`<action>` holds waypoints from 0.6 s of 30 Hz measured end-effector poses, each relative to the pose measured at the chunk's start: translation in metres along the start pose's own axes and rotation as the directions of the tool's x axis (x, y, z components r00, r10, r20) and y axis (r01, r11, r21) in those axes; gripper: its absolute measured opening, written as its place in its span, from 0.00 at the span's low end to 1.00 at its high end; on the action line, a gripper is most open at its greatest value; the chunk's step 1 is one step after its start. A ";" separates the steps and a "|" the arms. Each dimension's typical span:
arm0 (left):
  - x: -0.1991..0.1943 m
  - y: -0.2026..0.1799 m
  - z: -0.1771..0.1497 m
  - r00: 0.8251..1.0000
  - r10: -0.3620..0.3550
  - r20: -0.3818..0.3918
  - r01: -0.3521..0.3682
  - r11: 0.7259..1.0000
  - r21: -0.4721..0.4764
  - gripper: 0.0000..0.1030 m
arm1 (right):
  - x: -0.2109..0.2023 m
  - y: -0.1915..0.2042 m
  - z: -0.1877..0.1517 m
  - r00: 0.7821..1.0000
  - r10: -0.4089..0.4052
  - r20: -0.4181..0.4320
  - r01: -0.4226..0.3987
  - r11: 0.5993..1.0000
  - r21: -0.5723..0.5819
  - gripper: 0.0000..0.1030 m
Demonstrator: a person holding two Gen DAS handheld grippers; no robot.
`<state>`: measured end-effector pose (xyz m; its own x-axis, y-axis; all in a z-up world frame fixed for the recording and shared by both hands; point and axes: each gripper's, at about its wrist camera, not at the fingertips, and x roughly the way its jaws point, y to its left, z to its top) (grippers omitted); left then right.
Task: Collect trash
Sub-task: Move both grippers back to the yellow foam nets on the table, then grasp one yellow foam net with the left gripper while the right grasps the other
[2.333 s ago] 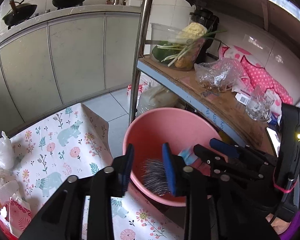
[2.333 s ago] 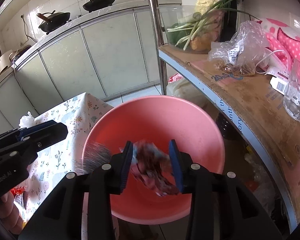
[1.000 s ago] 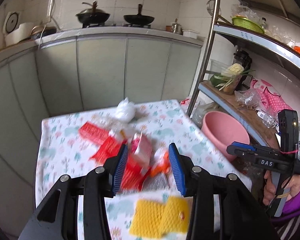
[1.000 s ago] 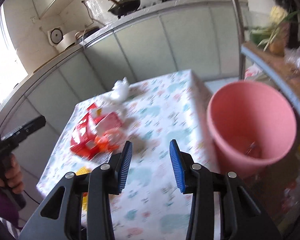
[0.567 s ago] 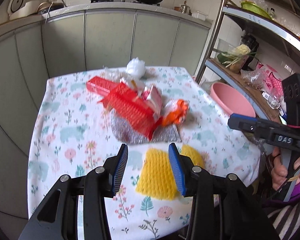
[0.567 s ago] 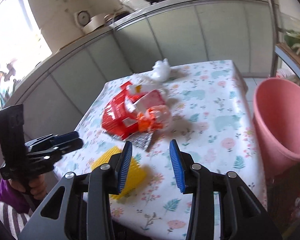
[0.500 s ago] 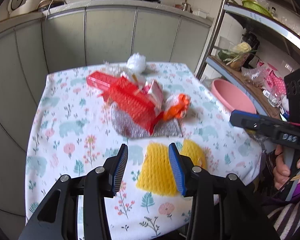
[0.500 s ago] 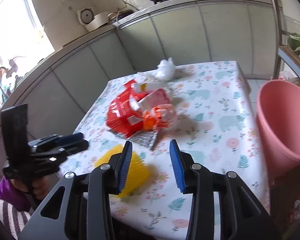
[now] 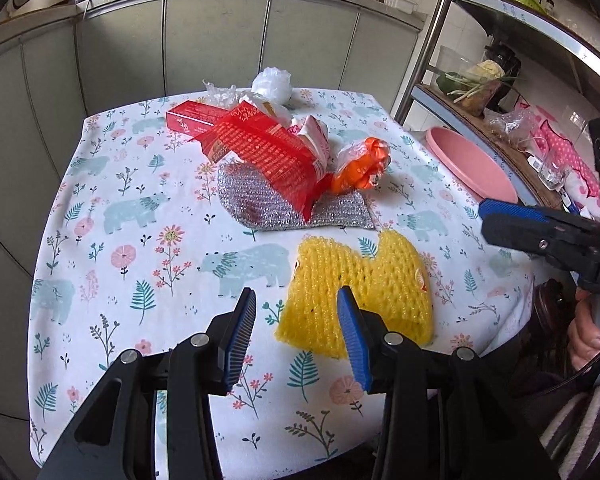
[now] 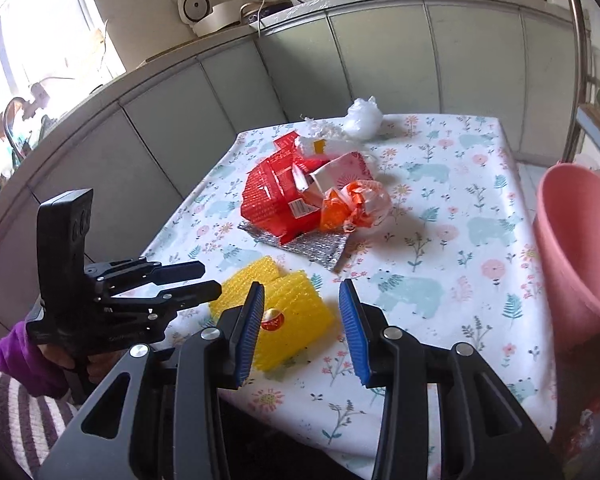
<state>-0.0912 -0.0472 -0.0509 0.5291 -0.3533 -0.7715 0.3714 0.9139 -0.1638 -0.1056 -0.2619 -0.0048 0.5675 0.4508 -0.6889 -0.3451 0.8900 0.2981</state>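
- Yellow foam net lies on floral tablecloth near front edge; round red/gold sticker on it, text unreadable.
- Behind it: silver mesh sheet under red printed wrapper; print too small to read.
- Orange wrapper beside those.
- Pink bin off table's edge.
- Left gripper part open, empty, above net's edge.
- Right gripper part open, empty; "DA" visible on body.

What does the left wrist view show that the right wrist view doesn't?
Only the left wrist view shows the shelf with vegetables and the long red box. Only the right wrist view shows the bright window and the pink bucket's outer wall. Both show the yellow foam net, red wrapper, orange bag, silver pad and white wad.
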 end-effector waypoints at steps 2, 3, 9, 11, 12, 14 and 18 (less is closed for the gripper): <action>0.005 0.000 -0.002 1.000 -0.004 -0.014 0.005 1.000 0.001 0.40 | 0.000 -0.001 -0.003 1.000 -0.011 -0.010 0.011 1.000 0.007 0.44; 0.007 0.001 -0.003 1.000 -0.007 -0.019 0.007 1.000 0.003 0.40 | 0.000 -0.003 -0.004 1.000 -0.015 -0.016 0.015 1.000 0.013 0.48; 0.020 0.000 -0.006 0.998 -0.030 -0.049 0.031 0.999 0.019 0.40 | 0.013 0.000 -0.009 0.998 0.002 -0.068 0.000 1.000 0.020 0.52; 0.021 -0.002 -0.005 0.999 -0.031 -0.044 0.033 0.999 0.030 0.40 | 0.018 0.003 -0.010 0.996 0.007 -0.085 -0.006 1.000 0.014 0.56; 0.021 -0.002 -0.005 0.998 -0.037 -0.042 0.038 0.999 0.035 0.40 | 0.022 0.005 -0.010 0.995 0.010 -0.103 -0.010 1.000 0.009 0.58; 0.021 -0.005 -0.005 0.998 -0.060 -0.036 0.061 0.997 0.050 0.36 | 0.029 0.008 -0.011 0.992 0.012 -0.128 -0.013 1.000 -0.001 0.59; 0.018 -0.012 -0.006 0.997 -0.075 -0.018 0.076 0.993 0.094 0.12 | 0.040 0.013 -0.011 0.987 0.018 -0.159 -0.019 1.000 -0.009 0.61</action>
<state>-0.0908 -0.0629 -0.0666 0.4861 -0.4172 -0.7679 0.4805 0.8615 -0.1639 -0.0953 -0.2333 -0.0360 0.4355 0.4500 -0.7796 -0.3627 0.8804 0.3055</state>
